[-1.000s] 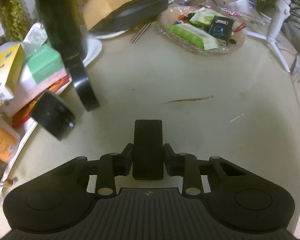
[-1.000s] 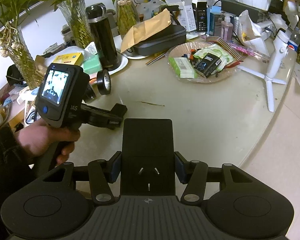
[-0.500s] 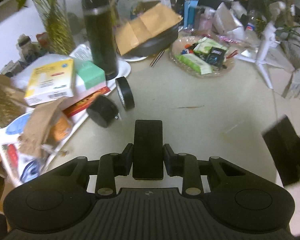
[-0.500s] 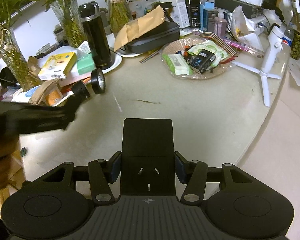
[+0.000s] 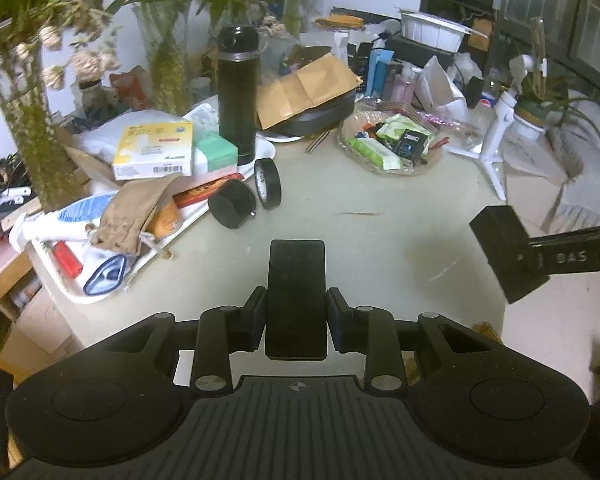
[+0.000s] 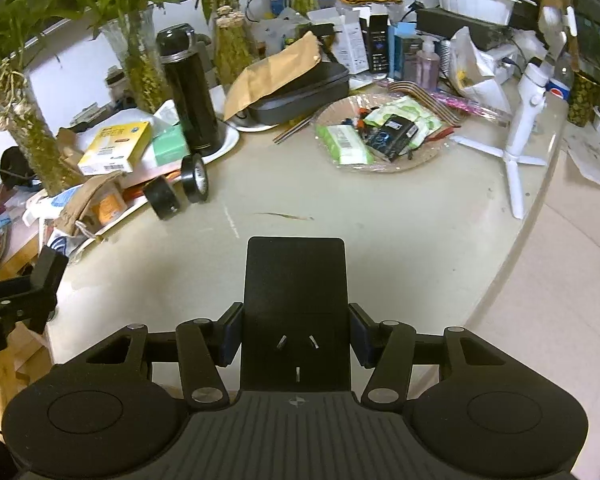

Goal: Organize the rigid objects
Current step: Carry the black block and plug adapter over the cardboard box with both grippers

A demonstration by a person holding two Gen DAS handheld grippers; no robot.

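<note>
Several packets (image 6: 344, 144) in glass dish (image 6: 428, 160), tape roll (image 6: 195, 178) beside tray (image 6: 228, 144), both jaws closed, empty.

The left gripper (image 5: 296, 300) has drawn back from the tape roll (image 5: 267, 183) toward the table's (image 5: 380, 248) near edge

Your left gripper (image 5: 296, 300) shows one black slab from its own camera; whether it is the pressed-together fingers or something held, you cannot tell. The right gripper (image 6: 296, 308) reads the same. In the left wrist view the right gripper's body runs off the right edge. The print on the yellow box (image 5: 154, 151) is too small to read, and the thermos (image 5: 237, 94) hides part of the white plate (image 5: 268, 148).
</note>
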